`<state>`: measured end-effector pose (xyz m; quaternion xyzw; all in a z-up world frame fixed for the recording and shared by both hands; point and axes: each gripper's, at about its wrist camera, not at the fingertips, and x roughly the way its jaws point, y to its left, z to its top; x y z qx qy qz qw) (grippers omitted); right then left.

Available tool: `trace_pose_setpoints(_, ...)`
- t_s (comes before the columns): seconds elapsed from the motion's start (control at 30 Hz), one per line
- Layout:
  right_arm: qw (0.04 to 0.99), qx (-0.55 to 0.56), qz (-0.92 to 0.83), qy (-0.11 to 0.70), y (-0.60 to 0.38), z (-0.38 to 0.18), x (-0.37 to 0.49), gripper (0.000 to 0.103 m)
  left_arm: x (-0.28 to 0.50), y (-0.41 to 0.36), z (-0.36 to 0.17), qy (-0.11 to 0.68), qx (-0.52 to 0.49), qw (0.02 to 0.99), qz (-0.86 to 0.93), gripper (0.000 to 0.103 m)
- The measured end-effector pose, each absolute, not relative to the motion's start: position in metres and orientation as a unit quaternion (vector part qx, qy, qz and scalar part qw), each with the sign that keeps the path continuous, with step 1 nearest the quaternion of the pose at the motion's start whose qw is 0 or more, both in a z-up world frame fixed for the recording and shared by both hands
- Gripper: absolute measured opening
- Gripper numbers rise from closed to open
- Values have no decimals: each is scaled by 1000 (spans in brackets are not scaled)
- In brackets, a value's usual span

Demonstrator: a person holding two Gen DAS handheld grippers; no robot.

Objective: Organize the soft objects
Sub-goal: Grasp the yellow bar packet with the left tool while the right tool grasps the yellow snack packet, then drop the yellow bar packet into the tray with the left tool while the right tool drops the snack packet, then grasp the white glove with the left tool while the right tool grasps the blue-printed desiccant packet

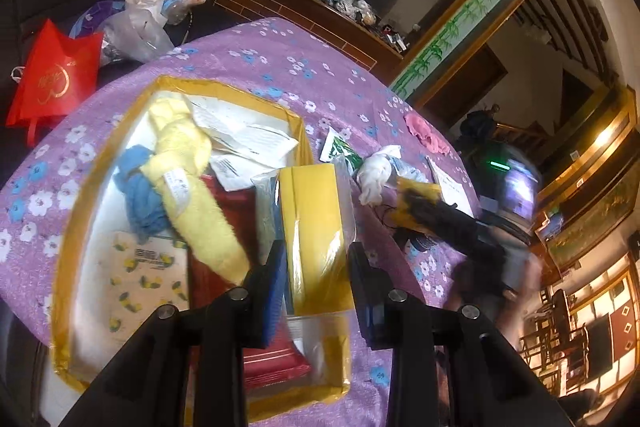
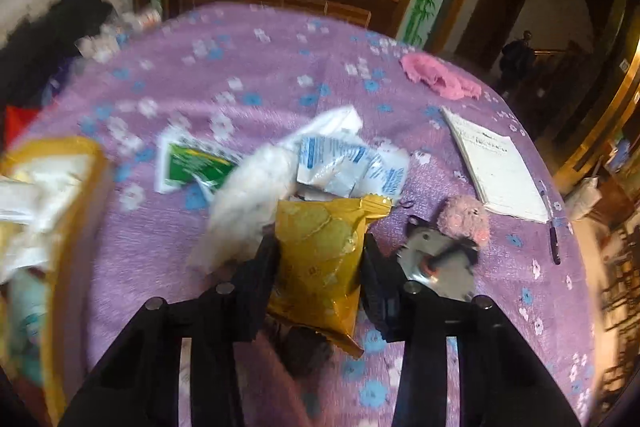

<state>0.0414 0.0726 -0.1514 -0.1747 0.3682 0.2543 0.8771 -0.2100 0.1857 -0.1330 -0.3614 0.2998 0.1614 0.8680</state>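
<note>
My left gripper (image 1: 318, 263) is shut on a yellow sponge in clear plastic wrap (image 1: 314, 227), held over the right edge of a yellow-taped box (image 1: 100, 155). The box holds a yellow towel (image 1: 192, 187), a blue cloth (image 1: 140, 195), papers and a red packet (image 1: 224, 227). My right gripper (image 2: 320, 263) is shut on a yellow snack bag (image 2: 320, 259), a little above the purple flowered tablecloth (image 2: 260, 67). It shows blurred in the left wrist view (image 1: 416, 195). A white cloth (image 2: 252, 187), a pink cloth (image 2: 436, 73) and a pink plush toy (image 2: 464, 219) lie on the table.
Blue-and-white sachets (image 2: 352, 163), a green-and-white packet (image 2: 192, 163), a white notepad (image 2: 496, 167), a pen (image 2: 554, 227) and a metal part (image 2: 436, 259) lie on the table. Beyond it are a red bag (image 1: 52, 79), plastic bags (image 1: 152, 15) and a cluttered wooden sideboard (image 1: 304, 7).
</note>
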Motion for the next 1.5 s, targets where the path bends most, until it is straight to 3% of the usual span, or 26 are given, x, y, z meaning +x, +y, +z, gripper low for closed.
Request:
trace_pose_setpoints(0.3, 795, -33, 472, 379, 40, -102, -23, 40, -245, 213, -131, 292, -364, 860, 205, 32)
trace_pose_setpoints(0.5, 729, -41, 552, 403, 79, -113, -67, 40, -259, 217, -145, 330, -355, 844, 228, 32)
trace_pose_setpoints(0.8, 735, -89, 536, 406, 144, -135, -73, 42, -244, 220, -163, 360, -346, 834, 236, 33)
trace_pose_setpoints(0.87, 739, -103, 527, 406, 147, -143, -75, 42, -246, 219, -166, 347, -361, 835, 229, 48)
trace_pose_setpoints(0.9, 739, -100, 528, 406, 145, -145, -74, 42, -247, 219, -165, 340, -364, 836, 230, 64)
trace_pose_setpoints(0.93, 736, -89, 535, 404, 140, -143, -75, 47, -250, 217, -163, 332, -363, 839, 233, 71)
trace_pose_setpoints(1.03, 737, -57, 547, 394, 123, -136, -72, 73, -253, 212, -153, 313, -346, 851, 243, 72)
trace_pose_setpoints(1.27, 735, 7, 551, 395, 66, -120, -55, 74, -238, 180, -126, 287, -317, 881, 203, 77)
trace_pose_setpoints(1.5, 748, 45, 523, 405, 3, -119, -9, 74, -177, 149, -112, 319, -282, 894, 142, 78)
